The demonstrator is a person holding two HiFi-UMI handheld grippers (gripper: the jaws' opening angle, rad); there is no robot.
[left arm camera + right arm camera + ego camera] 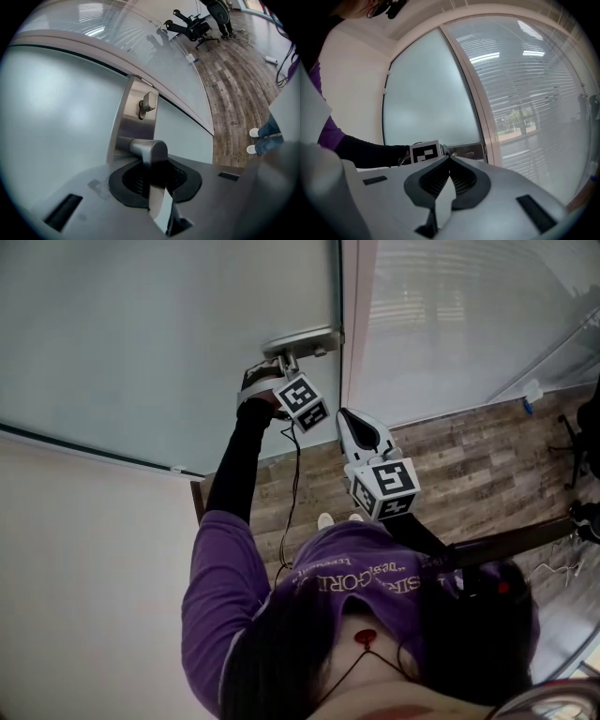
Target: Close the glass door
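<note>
Frosted glass makes up the door (141, 334), and its steel lever (149, 149) sits straight ahead of your left gripper (151, 163), right between the jaws. That gripper is clamped on the lever. The dark pads close in on both sides of the bar just past its bend.

The lever comes out of the plate (127, 117) toward you, then turns down into the jaws. In the head view its long axis runs sideways along the door face. It ends close to the door's free edge.

The move turns on that edge and the frame (358, 324). The 2 stand just beside each other, with only a thin dark line between them. So any last travel looks to run toward the frame, and your left hand is the 1 placed to drive it.

Your right gripper (449, 158) is empty, with its jaw tips together. It points at the door from below the handle and touches nothing.

The lever's free end is buried in the left jaws, so how deep the grip goes is unclear. No view shows the latch or its seat in the frame. I cannot tell whether the door is fully home or just short of it. The thumb-turn (148, 103) shows, but its setting is not readable.
</note>
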